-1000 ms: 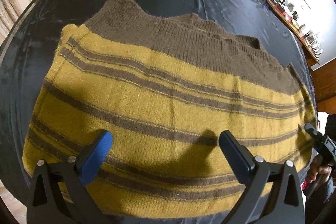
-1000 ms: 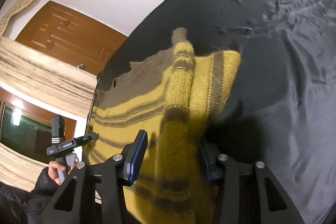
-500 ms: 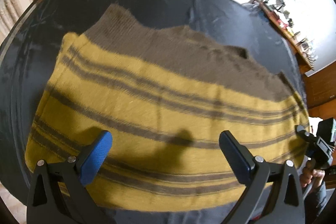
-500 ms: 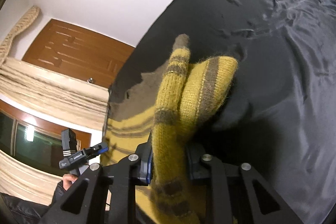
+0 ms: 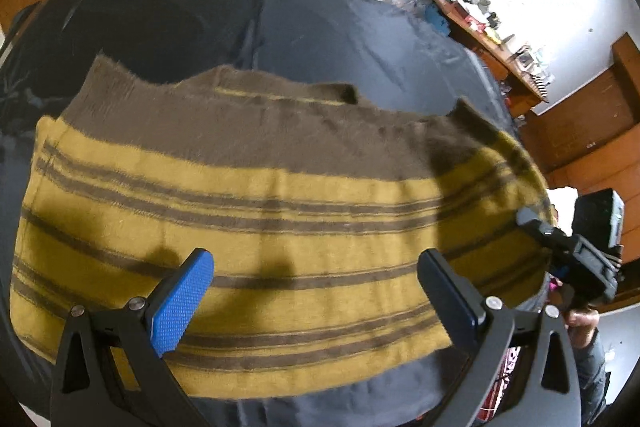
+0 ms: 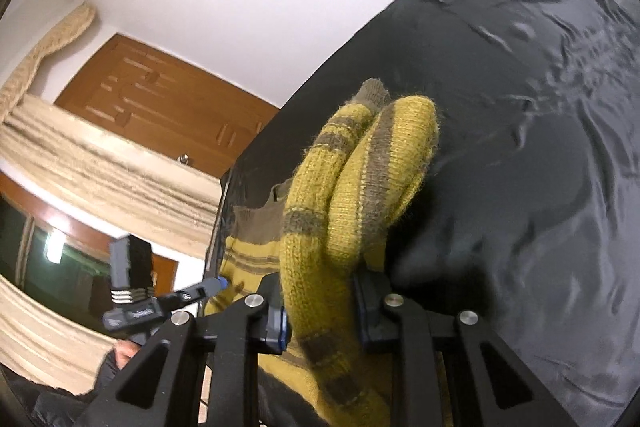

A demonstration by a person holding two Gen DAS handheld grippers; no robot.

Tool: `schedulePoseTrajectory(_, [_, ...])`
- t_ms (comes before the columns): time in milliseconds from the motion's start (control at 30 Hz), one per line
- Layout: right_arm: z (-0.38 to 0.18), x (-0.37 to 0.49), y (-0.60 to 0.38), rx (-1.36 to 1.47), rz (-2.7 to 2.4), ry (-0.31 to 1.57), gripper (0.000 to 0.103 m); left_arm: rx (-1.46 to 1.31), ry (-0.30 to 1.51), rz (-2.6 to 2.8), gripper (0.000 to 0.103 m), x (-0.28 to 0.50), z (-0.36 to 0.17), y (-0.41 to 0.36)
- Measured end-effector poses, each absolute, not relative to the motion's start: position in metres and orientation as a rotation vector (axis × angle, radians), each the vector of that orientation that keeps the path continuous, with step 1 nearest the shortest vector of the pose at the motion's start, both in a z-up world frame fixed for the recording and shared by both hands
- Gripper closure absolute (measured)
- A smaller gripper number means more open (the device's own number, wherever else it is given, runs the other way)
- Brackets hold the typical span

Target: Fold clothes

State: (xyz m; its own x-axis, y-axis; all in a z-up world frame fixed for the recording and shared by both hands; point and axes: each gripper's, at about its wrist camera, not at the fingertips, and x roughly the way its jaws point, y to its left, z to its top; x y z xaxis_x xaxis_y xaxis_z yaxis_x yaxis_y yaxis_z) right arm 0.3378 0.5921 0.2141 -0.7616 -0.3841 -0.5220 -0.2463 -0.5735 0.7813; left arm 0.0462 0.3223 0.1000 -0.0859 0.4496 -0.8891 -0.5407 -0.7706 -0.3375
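I see right hand-held gripper [image 6: 322, 311] clamped on sweater [image 5: 256, 211] edge; left hand-held gripper [image 5: 316, 291] wide open, empty, over dark tabletop [image 5: 340, 39]

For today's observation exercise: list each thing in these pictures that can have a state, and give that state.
Mustard-yellow knitted sweater with brown stripes: spread flat on the dark cloth, one edge bunched and lifted.
Left gripper: open, empty, above the sweater.
Right gripper: just closed, clamped on the bunched edge.
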Motion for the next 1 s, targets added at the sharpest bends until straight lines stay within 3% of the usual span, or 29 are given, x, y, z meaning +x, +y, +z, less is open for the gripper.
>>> schedulePoseTrajectory(200, [0.198, 0.345, 0.597, 1.028, -2.439, -1.561, 0.078, -1.629, 0.098, 1.903, 0.001, 0.030, 0.069, 0.306])
schedulePoseTrajectory(500, [0.214, 0.333, 0.572, 0.861, -2.379, -1.691, 0.078, -1.556, 0.052, 1.836, 0.001, 0.002, 0.094, 0.290])
schedulePoseTrajectory(767, [0.255, 0.284, 0.497, 0.824, -2.390, -1.642, 0.078, -1.569, -0.142, 1.687, 0.001, -0.043, 0.106, 0.247])
schedulePoseTrajectory(1000, [0.250, 0.221, 0.418, 0.964, -2.407, -1.570, 0.078, -1.593, -0.265, 1.554, 0.001, -0.073, 0.087, 0.211])
